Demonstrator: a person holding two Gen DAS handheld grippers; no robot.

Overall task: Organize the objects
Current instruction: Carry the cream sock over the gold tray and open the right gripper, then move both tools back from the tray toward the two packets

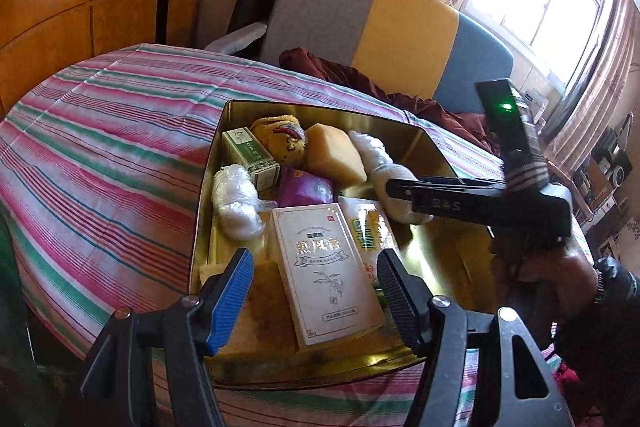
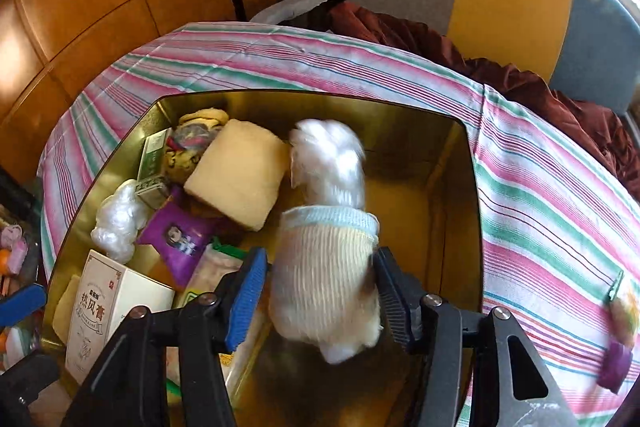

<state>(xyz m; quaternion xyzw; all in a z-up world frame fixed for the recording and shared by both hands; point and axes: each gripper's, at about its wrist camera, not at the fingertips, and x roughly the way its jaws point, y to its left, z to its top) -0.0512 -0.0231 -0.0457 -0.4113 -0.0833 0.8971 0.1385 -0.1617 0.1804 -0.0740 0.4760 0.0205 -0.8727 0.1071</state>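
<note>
A gold tin box (image 1: 304, 367) (image 2: 460, 187) sits on a striped tablecloth. It holds a white carton (image 1: 326, 275) (image 2: 108, 311), a green carton (image 1: 250, 151), a purple packet (image 2: 180, 239), a yellow sponge (image 1: 334, 155) (image 2: 240, 173), clear plastic wads (image 1: 236, 201) and a yellow plush (image 1: 282, 139). My left gripper (image 1: 316, 285) is open and empty over the white carton. My right gripper (image 2: 320, 291) is shut on a white sock bundle (image 2: 332, 267), held over the box's right half; it also shows in the left wrist view (image 1: 404, 193).
A striped cloth (image 1: 100, 147) covers the table. A grey, yellow and blue chair (image 1: 360, 15) with a maroon cloth (image 1: 360, 75) stands behind. Small purple and yellow items (image 2: 620, 347) lie on the cloth right of the box. Wooden cabinets are at the left.
</note>
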